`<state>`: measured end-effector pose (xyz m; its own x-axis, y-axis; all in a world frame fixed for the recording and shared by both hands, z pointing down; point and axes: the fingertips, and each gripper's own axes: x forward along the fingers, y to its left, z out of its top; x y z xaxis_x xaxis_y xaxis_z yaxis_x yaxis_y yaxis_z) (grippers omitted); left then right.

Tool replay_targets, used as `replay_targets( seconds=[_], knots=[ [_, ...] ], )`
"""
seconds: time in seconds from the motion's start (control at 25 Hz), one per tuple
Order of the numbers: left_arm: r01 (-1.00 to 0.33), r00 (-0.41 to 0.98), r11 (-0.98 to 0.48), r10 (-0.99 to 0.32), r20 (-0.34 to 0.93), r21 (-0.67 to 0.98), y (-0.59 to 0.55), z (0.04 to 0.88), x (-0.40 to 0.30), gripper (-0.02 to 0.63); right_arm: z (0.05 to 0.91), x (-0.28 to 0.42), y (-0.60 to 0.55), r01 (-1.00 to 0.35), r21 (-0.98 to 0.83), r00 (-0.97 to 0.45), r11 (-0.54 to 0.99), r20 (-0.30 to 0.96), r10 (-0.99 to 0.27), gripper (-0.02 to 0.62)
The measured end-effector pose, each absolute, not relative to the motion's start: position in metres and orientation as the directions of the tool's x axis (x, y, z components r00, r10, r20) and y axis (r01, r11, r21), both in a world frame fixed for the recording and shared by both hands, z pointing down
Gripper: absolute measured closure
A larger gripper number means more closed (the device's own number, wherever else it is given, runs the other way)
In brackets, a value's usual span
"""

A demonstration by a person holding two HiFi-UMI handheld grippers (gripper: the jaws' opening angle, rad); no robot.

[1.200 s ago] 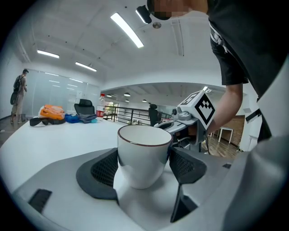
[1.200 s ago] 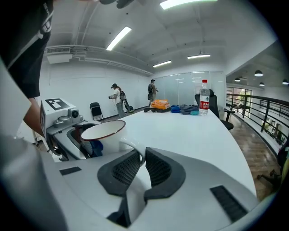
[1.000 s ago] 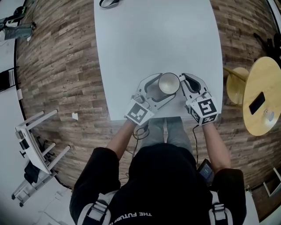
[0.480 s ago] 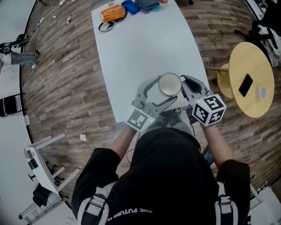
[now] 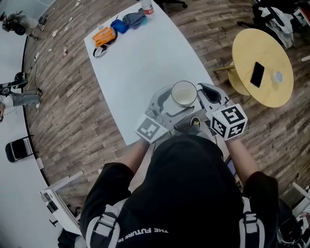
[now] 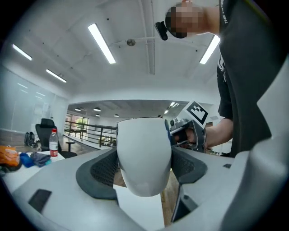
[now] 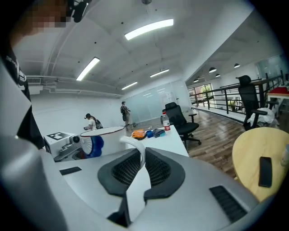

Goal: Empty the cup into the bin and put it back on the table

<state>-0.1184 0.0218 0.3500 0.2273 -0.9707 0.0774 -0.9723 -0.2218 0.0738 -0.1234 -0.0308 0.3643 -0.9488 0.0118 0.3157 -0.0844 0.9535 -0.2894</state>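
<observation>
A white cup (image 5: 184, 93) is held in the air above the near edge of the white table (image 5: 145, 53). My left gripper (image 5: 177, 101) is shut on the cup's body (image 6: 143, 153), one pad on each side. My right gripper (image 5: 202, 92) is shut on the cup's thin white handle (image 7: 137, 151), which stands upright between its dark pads. The left gripper view shows the right gripper (image 6: 187, 131) just behind the cup. The inside of the cup looks pale and I cannot make out what is in it. No bin is in view.
An orange pouch (image 5: 104, 35), a blue pouch (image 5: 119, 25), a grey pouch (image 5: 133, 18) and a bottle (image 5: 147, 7) lie at the table's far end. A round wooden table (image 5: 264, 53) with a phone (image 5: 256, 73) stands to the right. Wooden floor surrounds the table.
The cup has come up off the table with both grippers still on it. The head view has swung, so the table's far end and its pouches now show.
</observation>
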Motion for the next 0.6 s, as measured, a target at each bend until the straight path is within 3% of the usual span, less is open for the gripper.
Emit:
replay_targets(
  seconds=[0.32, 0.6],
  knots=[
    [-0.782, 0.62, -0.607, -0.78, 0.08, 0.141, -0.069, 0.363, 0.011, 0.25, 0.367, 0.031, -0.116, -0.43, -0.182, -0.879, 0.884, 0.306, -0.365, 0.55],
    [-0.574, 0.817, -0.781, -0.568, 0.102, 0.248, -0.11, 0.387, 0.126, 0.25, 0.388, 0.158, -0.151, -0.661, -0.201, -0.734, 0.723, 0.371, -0.568, 0.551]
  ],
)
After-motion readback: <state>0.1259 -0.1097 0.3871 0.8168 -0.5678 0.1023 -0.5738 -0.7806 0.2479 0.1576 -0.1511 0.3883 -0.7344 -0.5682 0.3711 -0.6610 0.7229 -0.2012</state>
